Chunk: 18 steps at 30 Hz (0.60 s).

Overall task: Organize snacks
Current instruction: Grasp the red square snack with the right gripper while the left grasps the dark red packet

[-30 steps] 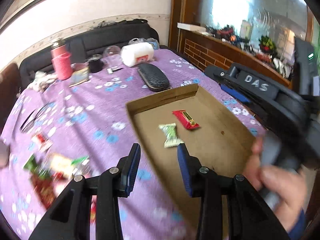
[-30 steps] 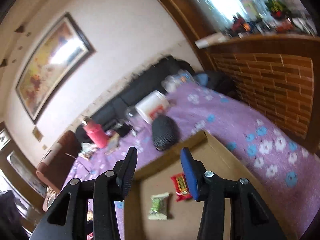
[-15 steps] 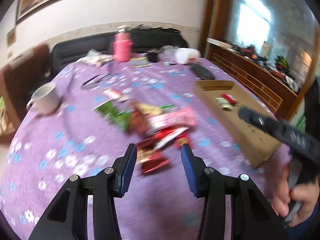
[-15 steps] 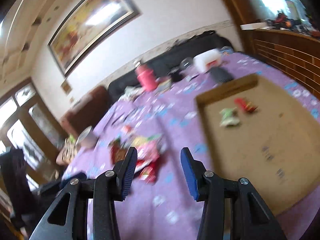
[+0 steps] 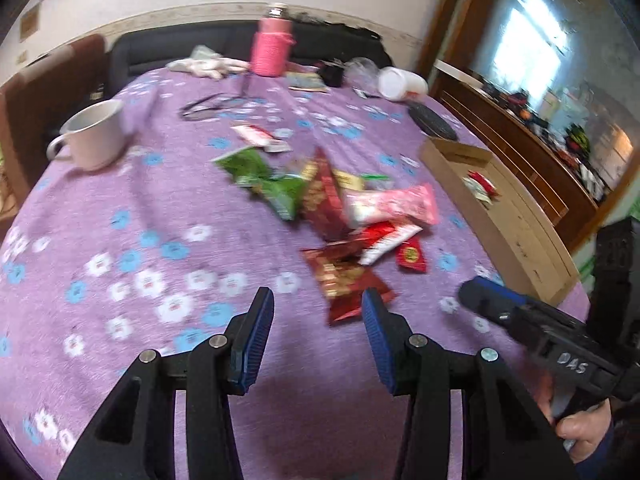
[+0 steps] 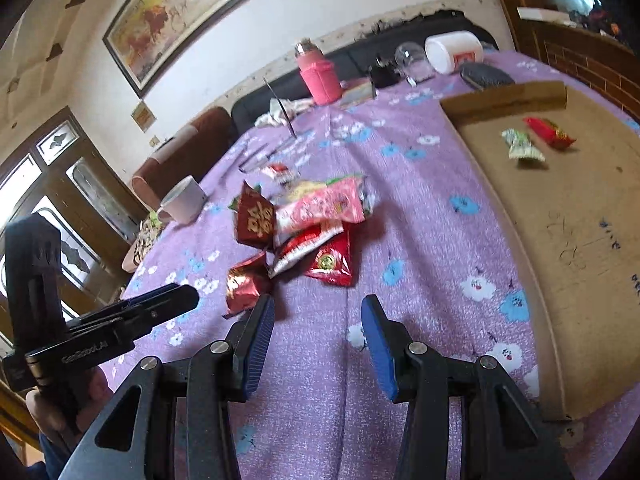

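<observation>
We are holding our left gripper (image 5: 318, 336) and right gripper (image 6: 318, 338) wide apart and empty above the tablecloth (image 5: 120, 216), facing the snack pile (image 5: 340, 216) beside the cardboard tray (image 6: 560, 220).

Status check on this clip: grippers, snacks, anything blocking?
Left gripper open, empty. Right gripper open, empty. Snack pile loose on table; two snacks in box. Nothing blocking.

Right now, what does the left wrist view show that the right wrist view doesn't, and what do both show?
Only the left wrist view shows the green snack packets clearly and the window. Only the right wrist view shows the framed painting and the inked scribbles on the cardboard tray. Both show the snack pile, white mug, pink bottle and tray holding two snacks; each hand-held gripper, left and right, is open and empty.
</observation>
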Available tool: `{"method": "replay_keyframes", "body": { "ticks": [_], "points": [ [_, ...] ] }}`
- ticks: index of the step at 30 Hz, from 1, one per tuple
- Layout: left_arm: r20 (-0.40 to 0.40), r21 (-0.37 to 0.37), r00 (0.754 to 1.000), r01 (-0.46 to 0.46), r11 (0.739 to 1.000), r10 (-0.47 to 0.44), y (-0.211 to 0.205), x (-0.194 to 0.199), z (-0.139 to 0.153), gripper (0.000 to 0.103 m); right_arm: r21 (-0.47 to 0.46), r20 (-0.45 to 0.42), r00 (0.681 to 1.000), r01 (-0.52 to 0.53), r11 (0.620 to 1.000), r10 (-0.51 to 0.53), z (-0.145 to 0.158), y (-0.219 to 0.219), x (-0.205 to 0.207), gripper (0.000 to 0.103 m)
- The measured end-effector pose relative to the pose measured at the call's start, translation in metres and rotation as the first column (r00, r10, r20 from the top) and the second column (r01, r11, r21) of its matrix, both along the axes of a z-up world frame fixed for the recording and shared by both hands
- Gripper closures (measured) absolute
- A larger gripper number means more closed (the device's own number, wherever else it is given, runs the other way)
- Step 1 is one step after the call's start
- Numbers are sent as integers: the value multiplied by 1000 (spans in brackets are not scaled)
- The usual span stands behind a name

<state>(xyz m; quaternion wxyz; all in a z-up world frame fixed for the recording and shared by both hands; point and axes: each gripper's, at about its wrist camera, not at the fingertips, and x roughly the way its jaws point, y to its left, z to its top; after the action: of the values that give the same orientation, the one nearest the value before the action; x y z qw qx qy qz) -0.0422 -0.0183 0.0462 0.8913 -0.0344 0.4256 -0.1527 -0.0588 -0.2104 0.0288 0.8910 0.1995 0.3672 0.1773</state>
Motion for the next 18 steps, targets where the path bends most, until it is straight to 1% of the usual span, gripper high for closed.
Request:
{"method": "replay_keyframes", "body": {
  "ticks": [2, 3, 4, 5, 6, 7, 9, 10, 11, 12, 13, 15, 16, 18],
  "points": [
    [-10, 35, 1000, 22, 999, -22, -12, 6, -3, 58, 28, -20, 1000, -1, 1000, 1, -4, -4, 2, 54],
    [-20, 44, 1000, 19, 999, -18, -17, 9, -5, 58, 37, -27, 1000, 1, 999, 0, -6, -5, 3, 54],
    [-30, 46, 1000, 9, 999, -8, -21, 14, -7, 51, 41, -32, 1000, 1, 999, 1, -6, -6, 3, 54],
    [-37, 50, 999, -2, 999, 4, -24, 17, -9, 36, 44, -33, 999, -3, 999, 4, -6, -5, 3, 54],
    [-41, 62, 999, -19, 998, 21, -26, 22, -12, 32, 46, -33, 999, -6, 999, 7, -7, -5, 3, 54],
    [-29, 76, 999, -33, 997, 35, -29, 26, -14, 32, 47, -30, 1000, -4, 999, 6, -6, -5, 3, 54],
    [-13, 109, 1000, -26, 994, 28, -34, 31, -19, 32, 57, -28, 1000, -2, 998, 3, -7, -7, 3, 54],
    [-14, 116, 1000, -23, 993, 25, -34, 34, -22, 37, 58, -30, 1000, 2, 998, 0, -7, -7, 3, 54],
    [-18, 114, 1000, -16, 993, 18, -33, 36, -26, 60, 57, -33, 999, 3, 998, -1, -7, -7, 3, 54],
    [-35, 116, 999, -9, 993, 13, -32, 38, -32, 68, 53, -38, 999, -1, 999, 3, -8, -6, 4, 54],
    [-35, 110, 999, -10, 994, 14, -28, 39, -35, 70, 48, -41, 999, -1, 999, 3, -8, -5, 4, 54],
    [-19, 119, 1000, -16, 993, 19, -23, 39, -35, 71, 27, -40, 999, 7, 1000, -6, -7, -3, 3, 54],
    [-12, 113, 999, -31, 993, 32, -18, 39, -35, 71, 17, -36, 999, 12, 1000, -12, -5, -2, 2, 54],
    [-8, 72, 998, -55, 996, 55, -8, 40, -33, 71, -41, -24, 999, 21, 999, -22, 0, 4, 1, 54]
  ]
}}
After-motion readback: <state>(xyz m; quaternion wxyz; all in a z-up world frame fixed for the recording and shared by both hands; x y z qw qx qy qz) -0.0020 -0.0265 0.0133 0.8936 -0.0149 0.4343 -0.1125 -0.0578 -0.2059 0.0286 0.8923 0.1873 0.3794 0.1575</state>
